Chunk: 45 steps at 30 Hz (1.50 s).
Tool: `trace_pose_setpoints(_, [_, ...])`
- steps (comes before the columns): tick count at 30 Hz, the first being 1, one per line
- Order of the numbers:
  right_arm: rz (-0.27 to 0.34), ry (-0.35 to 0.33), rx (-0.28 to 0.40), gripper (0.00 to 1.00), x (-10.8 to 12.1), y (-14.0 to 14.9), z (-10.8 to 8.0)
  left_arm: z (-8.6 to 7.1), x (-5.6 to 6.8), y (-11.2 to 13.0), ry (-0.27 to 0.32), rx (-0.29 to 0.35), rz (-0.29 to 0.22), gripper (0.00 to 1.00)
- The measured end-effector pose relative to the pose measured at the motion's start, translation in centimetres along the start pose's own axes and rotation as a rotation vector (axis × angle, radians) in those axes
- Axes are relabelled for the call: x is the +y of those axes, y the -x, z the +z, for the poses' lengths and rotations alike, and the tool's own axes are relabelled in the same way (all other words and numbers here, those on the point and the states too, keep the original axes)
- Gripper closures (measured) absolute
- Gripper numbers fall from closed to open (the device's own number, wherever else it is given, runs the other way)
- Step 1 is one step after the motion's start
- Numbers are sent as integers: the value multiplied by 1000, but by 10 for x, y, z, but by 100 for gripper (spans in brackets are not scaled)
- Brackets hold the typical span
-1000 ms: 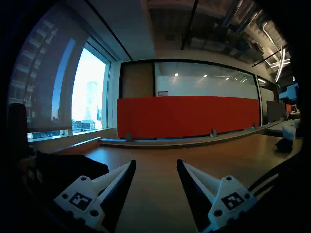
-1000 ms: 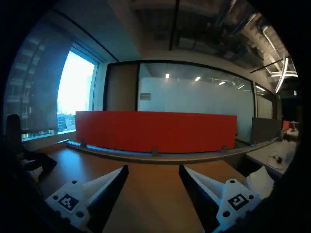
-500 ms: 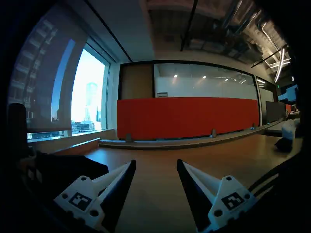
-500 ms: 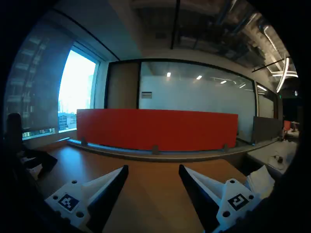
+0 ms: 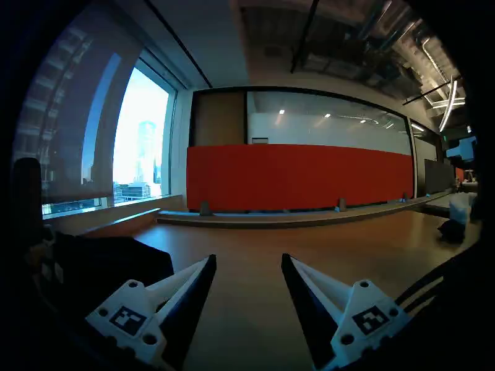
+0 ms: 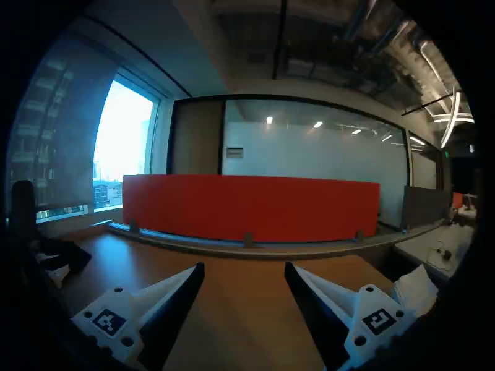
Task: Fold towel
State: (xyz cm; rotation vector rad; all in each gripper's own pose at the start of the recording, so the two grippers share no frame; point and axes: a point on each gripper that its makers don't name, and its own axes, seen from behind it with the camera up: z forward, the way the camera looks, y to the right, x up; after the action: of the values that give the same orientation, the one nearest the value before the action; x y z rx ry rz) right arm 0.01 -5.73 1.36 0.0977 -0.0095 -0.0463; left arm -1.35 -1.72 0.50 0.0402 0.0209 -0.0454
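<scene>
Left gripper: the left gripper (image 5: 247, 258) is held low and level over the table (image 5: 266, 241). It aims straight along the tabletop at 12 o'clock.
Left jaws: spread wide, with bare wood showing in the gap and nothing between them.
Left fingers: white with dark inner faces, and each carries a square marker near its base. One rises from 7 o'clock and the other from 5 o'clock.
Right gripper: the right gripper (image 6: 243, 267) has the same low, level pose, its nose toward 12 o'clock.
Right jaws: also spread apart and holding nothing. Only tabletop (image 6: 247, 297) lies between the tips.
Towel: I cannot tell for sure which thing it is.
Dark heap: a soft-looking dark heap (image 5: 105, 269) lies on the table at 8 o'clock in the left gripper view, just beside the left finger. Whether they touch is hidden in shadow.
Dark shape: in the right gripper view a dark shape (image 6: 62, 256) with a pale scrap under it sits at 9 o'clock, well apart from the fingers.
White crumple: a white crumpled piece (image 6: 416, 285) lies at 4 o'clock in the right gripper view, near the right finger's base.
Small things: at 3 o'clock in the left gripper view a dark lump (image 5: 453, 230) sits below a pale object (image 5: 460, 208).
Partition: a red partition (image 5: 297, 176) stands along the table's far edge at 12 o'clock.
Window: a bright window (image 5: 139, 148) is at 10 o'clock.
</scene>
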Motion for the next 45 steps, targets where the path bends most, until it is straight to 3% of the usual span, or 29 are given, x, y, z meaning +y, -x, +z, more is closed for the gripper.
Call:
trace_pose_setpoints(5, [8, 11, 29, 0, 7, -5, 4, 0, 0, 1, 0, 1, 0, 16])
trace_pose_setpoints(15, [34, 49, 56, 0, 29, 4, 4, 1, 1, 1, 0, 2, 1, 16])
trace_pose_setpoints(45, [82, 78, 49, 0, 65, 108, 1, 1, 2, 0, 0, 1, 0, 16])
